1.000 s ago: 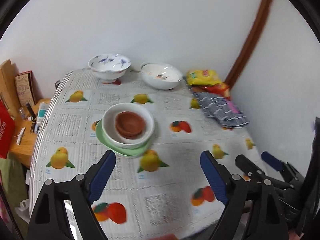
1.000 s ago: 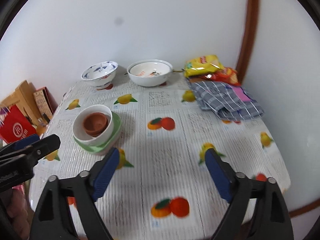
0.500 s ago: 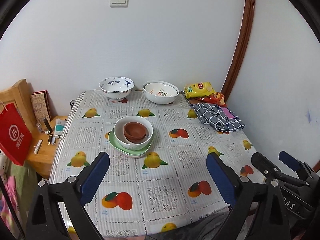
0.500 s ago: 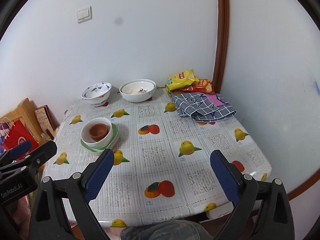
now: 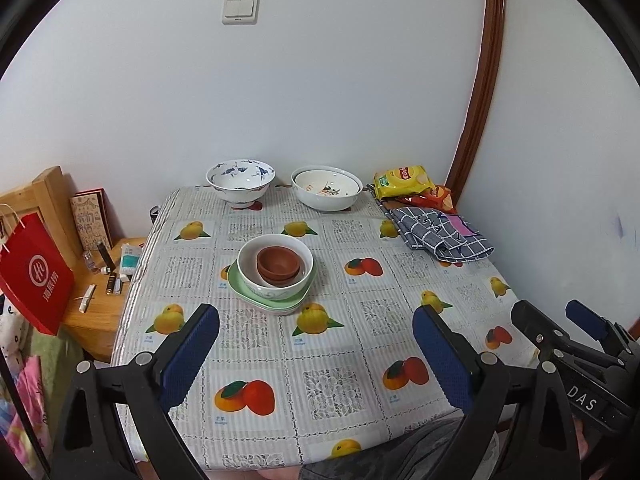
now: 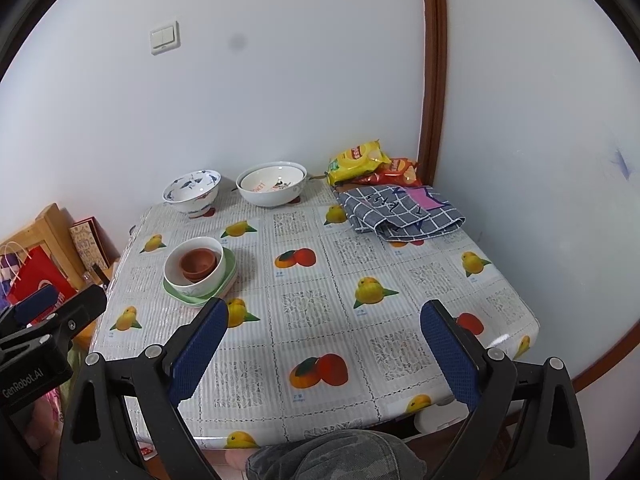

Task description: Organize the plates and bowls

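Bowls sit stacked ahead of your left gripper [image 5: 316, 344]: a brown bowl [image 5: 278, 266] nests inside a white bowl [image 5: 275, 280], and that white bowl rests on a green plate [image 5: 240, 294]. The stack lies beyond your left gripper's jaws, a little toward its left finger, well clear of both pads. Those jaws have just been opening and now stand spread wide with nothing between them but the fruit-print tablecloth [image 5: 344, 360].

Your right gripper [image 6: 324, 340] is likewise spread wide, its jaws having just been opening, and it has hold of nothing. From it, the same stack shows beyond and outside the left finger, not in the gap.

Farther out, at the wall end of the table, a blue-patterned bowl [image 5: 240, 180] stands past the left finger of your left gripper, and a wide white bowl [image 5: 326, 188] stands beside it, roughly in line with the gap between the jaws. The two are apart from each other and well apart from the stack.

Beyond the right finger of your left gripper lies a folded checked cloth [image 5: 440, 234], with a yellow snack bag [image 5: 402, 180] behind it near the corner. In the left wrist view your right gripper shows at the lower right edge; in the right wrist view your left gripper [image 6: 52, 312] shows at the left edge.
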Action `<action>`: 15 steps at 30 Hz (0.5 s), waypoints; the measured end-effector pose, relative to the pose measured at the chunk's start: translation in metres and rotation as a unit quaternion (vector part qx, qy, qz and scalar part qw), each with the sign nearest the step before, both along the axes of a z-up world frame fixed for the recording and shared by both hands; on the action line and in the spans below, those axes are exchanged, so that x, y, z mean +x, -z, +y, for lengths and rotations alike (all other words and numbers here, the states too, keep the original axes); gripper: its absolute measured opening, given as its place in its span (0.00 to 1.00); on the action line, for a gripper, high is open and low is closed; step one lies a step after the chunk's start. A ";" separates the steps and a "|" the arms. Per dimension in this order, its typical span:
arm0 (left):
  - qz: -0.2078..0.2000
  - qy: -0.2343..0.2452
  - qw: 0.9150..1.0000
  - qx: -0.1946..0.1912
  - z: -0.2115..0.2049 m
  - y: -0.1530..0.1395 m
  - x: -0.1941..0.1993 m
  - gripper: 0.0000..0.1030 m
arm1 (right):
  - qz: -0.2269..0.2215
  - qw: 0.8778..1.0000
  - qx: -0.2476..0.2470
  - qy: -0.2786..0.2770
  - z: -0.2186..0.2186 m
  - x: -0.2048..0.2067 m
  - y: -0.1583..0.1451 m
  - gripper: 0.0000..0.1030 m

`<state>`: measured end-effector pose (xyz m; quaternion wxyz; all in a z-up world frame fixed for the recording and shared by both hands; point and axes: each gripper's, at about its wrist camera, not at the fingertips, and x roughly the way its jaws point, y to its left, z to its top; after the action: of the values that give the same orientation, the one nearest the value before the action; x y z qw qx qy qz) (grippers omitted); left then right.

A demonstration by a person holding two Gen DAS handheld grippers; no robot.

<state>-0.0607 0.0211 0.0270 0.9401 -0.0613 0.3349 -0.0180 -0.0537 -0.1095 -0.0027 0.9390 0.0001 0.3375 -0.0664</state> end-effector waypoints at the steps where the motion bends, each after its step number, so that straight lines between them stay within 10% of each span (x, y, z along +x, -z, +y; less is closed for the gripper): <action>1: 0.000 0.001 1.000 0.001 0.000 0.000 0.000 0.95 | -0.001 1.000 0.000 0.000 0.000 -0.001 0.000 0.93; 15: 0.000 0.004 1.000 0.003 -0.004 -0.001 -0.002 0.95 | -0.005 1.000 0.004 0.002 -0.003 -0.004 -0.001 0.93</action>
<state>-0.0628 0.0170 0.0283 0.9403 -0.0573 0.3349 -0.0209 -0.0577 -0.1129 -0.0016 0.9406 0.0043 0.3328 -0.0668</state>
